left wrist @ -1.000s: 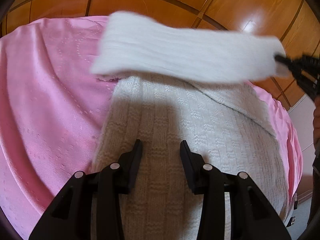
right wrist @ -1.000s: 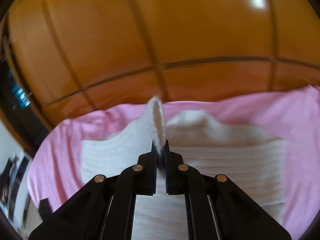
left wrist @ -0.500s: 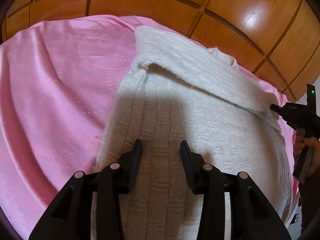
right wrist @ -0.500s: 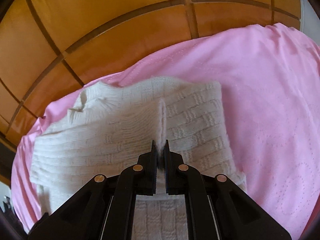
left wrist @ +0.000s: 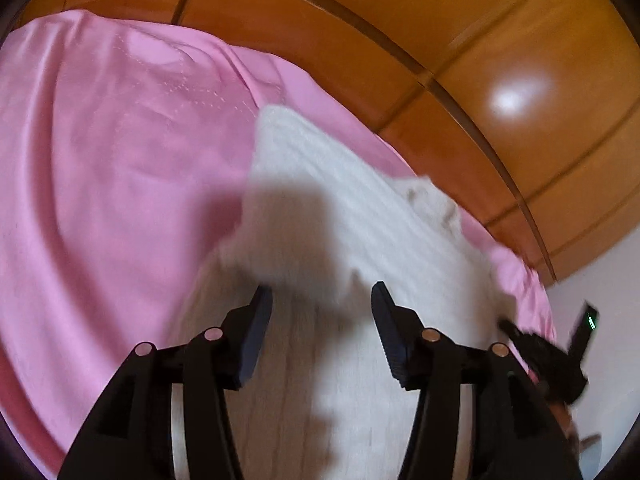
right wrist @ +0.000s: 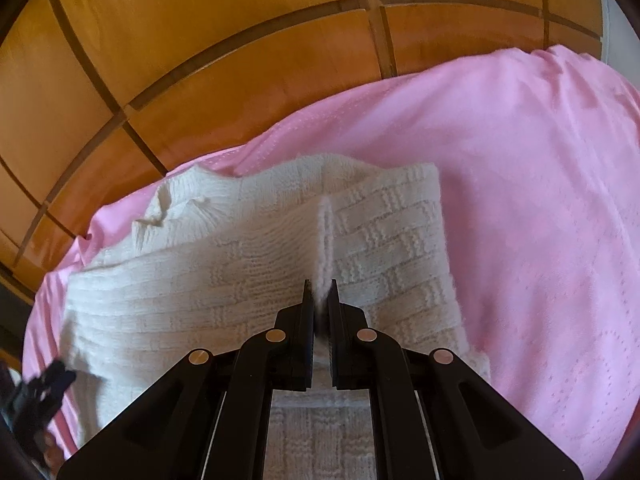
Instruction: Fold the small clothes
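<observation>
A wooden headboard [right wrist: 224, 64] of orange-brown panels with darker grooves fills the background in both views. Below it spreads one pink sheet [left wrist: 120, 184], creased and stitched with faint dotted patterns. No container shows in either view.

One cream knit sweater [right wrist: 224, 280] lies on the sheet, with pink showing along its far and side edges. In the right wrist view a basket-weave panel lies to the right and a ribbed band runs along the left edge, with a puckered part at the far left. A layer is folded across the body, and a thin ridge of knit rises from it toward the camera.

Two grippers are visible. The right gripper [right wrist: 320, 294] has its jaws nearly together, pinching that ridge of sweater between its fingertips. The left gripper [left wrist: 322, 320] hangs over the sweater with its jaws spread wide and only knit visible between them; it casts a shadow on the fabric. This view is blurred. Each gripper also appears at the edge of the other's view.
</observation>
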Available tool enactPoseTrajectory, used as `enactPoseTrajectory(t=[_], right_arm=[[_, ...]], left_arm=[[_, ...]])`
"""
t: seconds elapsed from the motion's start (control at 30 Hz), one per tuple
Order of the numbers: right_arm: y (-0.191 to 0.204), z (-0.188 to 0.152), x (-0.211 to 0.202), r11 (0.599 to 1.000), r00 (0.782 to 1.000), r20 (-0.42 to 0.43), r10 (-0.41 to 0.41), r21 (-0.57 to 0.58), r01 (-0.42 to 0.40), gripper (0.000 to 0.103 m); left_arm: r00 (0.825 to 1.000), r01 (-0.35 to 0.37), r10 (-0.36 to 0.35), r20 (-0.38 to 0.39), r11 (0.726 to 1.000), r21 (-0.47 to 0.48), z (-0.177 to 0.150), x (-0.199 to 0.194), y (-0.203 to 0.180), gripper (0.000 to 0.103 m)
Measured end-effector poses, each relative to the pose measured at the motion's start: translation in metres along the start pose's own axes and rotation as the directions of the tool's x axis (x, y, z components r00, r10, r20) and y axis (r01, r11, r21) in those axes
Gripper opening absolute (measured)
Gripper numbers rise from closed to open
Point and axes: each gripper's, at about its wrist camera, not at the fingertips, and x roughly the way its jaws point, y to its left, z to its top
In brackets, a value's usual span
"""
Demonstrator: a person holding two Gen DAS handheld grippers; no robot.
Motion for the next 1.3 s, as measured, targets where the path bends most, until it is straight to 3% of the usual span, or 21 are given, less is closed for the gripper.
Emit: enactPoseTrajectory(t=[0.07,0.17,0.23,0.4,0.53,0.6,0.67,0.73,0.8,0.87,1.03,1.13,1.23,1.3], right_arm=[[0.000,0.002,-0.010,1.000,1.000,0.028,0.012,-0.007,-0.012,0.005],[-0.002,-0.002,-0.002,0.999,1.000,0.011,-0.029,-0.029,0.030,0.005],[-0.003,-0.009,0.014,0.997,0.998,-0.022,-0.057,-0.047,0.056,0.005],[0.000,-0.018,0.009,0.996,0.998,-0.004,-0.065,-0.069,0.065,0.005],[-0.003,-0.018,0.004,0.995,0.998,0.000,-0.058,-0.076,0.058,0.005],[-0.007,-0.018,0.001,0.996,0.998,0.010,-0.059,-0.063,0.059,0.013],[-0.007,-0.018,-0.011,0.994,0.996,0.052,-0.076,-0.073,0.080,0.036],[-0.002,-0.017,-0.026,0.991,0.990,0.107,-0.090,-0.086,0.099,0.053],[0.010,-0.015,-0.040,0.990,0.988,0.144,-0.046,-0.124,0.064,0.053],[0.027,-0.012,-0.038,0.983,0.992,0.125,-0.008,-0.182,0.031,0.053],[0.062,-0.005,-0.002,0.960,0.997,0.073,-0.006,-0.278,0.026,0.053],[0.063,-0.011,0.037,0.952,0.996,0.028,-0.084,-0.292,0.089,0.056],[0.056,-0.024,0.043,0.959,0.995,0.093,-0.043,-0.275,0.067,0.060],[0.055,-0.024,0.042,0.960,0.995,0.094,-0.038,-0.273,0.062,0.060]], left_arm=[[0.997,-0.067,0.069,0.046,0.997,-0.030,0.012,0.002,0.009,0.025],[0.995,-0.101,0.102,0.008,0.991,-0.088,0.016,0.009,0.031,0.021],[0.989,-0.148,0.147,-0.011,0.989,-0.031,0.008,0.012,0.033,0.020],[0.980,-0.197,0.197,0.010,0.980,-0.001,-0.001,-0.016,0.039,0.027],[0.981,-0.176,0.177,0.079,0.984,-0.017,0.015,-0.043,0.039,0.030],[0.982,-0.161,0.159,0.104,0.987,0.015,0.022,-0.051,0.028,0.031],[0.982,-0.153,0.145,0.120,0.986,0.059,0.028,-0.050,0.014,0.033],[0.984,-0.143,0.129,0.126,0.983,0.117,0.032,-0.043,-0.003,0.033],[0.984,-0.149,0.130,0.123,0.974,0.169,0.035,-0.032,-0.019,0.034],[0.987,-0.137,0.118,0.106,0.971,0.194,0.037,-0.018,-0.032,0.034],[0.988,-0.145,0.128,0.082,0.954,0.261,0.051,0.025,-0.059,0.034],[0.976,-0.215,0.219,0.003,0.953,0.215,0.052,0.064,-0.036,0.034],[0.988,-0.152,0.151,0.017,0.980,0.132,0.049,0.056,-0.014,0.030],[0.994,-0.101,0.097,0.040,0.990,0.102,0.053,0.037,-0.004,0.034]])
